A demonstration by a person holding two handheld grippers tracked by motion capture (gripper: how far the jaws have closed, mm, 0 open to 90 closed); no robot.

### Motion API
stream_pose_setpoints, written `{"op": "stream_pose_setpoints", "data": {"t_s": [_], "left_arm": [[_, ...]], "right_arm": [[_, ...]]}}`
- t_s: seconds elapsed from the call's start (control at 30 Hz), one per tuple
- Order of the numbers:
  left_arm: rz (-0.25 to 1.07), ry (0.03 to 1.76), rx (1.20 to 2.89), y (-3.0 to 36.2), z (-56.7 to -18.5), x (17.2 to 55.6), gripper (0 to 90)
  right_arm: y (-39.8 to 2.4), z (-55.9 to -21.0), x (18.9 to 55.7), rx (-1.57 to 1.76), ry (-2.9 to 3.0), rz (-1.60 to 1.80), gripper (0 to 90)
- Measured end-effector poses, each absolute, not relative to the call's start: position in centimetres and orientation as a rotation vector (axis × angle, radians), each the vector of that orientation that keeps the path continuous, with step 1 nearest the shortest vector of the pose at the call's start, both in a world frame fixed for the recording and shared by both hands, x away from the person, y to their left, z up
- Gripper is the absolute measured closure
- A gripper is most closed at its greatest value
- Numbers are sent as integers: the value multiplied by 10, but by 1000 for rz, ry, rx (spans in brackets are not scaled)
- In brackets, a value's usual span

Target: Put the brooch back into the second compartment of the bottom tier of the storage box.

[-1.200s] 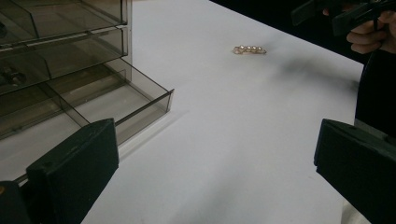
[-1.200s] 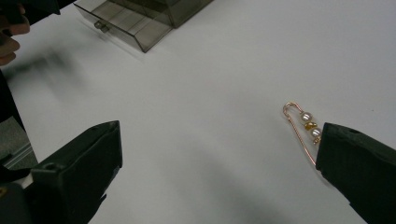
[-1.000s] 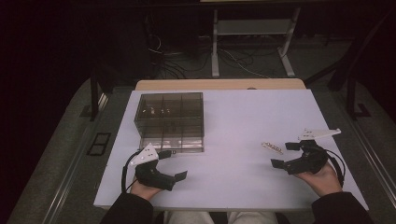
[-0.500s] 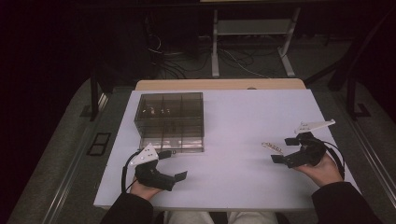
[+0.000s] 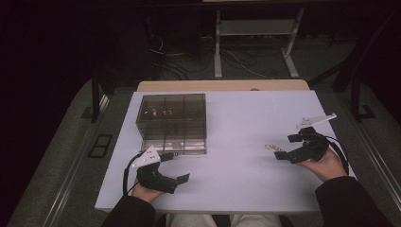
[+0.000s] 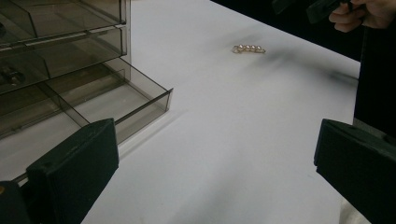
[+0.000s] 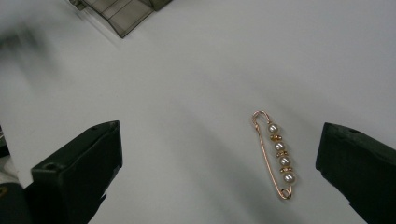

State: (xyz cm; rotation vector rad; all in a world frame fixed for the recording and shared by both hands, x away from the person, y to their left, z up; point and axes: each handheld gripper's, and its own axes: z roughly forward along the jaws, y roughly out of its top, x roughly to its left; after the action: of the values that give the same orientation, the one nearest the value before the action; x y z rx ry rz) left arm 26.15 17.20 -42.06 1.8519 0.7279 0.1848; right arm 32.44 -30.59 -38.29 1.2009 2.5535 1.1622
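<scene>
Hovering — right tool [image 5: 283,147] near pearl pin [image 7: 277,156]

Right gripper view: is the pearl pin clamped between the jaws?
No, the pearl pin lies flat on the white table, with the right gripper open wide and both jaws apart from it.

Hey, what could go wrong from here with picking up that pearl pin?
The pearl pin lies flat and thin on the white table, so the open right gripper may slide over it or flick it away. It sits off-centre, near one jaw, so closing now could nudge it sideways. The open drawer of the smoked organizer has low dividers that could catch it.
</scene>
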Motion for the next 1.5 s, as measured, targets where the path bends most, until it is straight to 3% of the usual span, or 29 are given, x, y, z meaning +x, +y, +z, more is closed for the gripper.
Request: {"op": "stream_pose_setpoints", "data": {"t_s": [1.5], "left_arm": [[178, 728, 1852, 172, -421, 262, 0]], "right_arm": [[-302, -426, 369, 1231, 2674, 1029, 2]]}}
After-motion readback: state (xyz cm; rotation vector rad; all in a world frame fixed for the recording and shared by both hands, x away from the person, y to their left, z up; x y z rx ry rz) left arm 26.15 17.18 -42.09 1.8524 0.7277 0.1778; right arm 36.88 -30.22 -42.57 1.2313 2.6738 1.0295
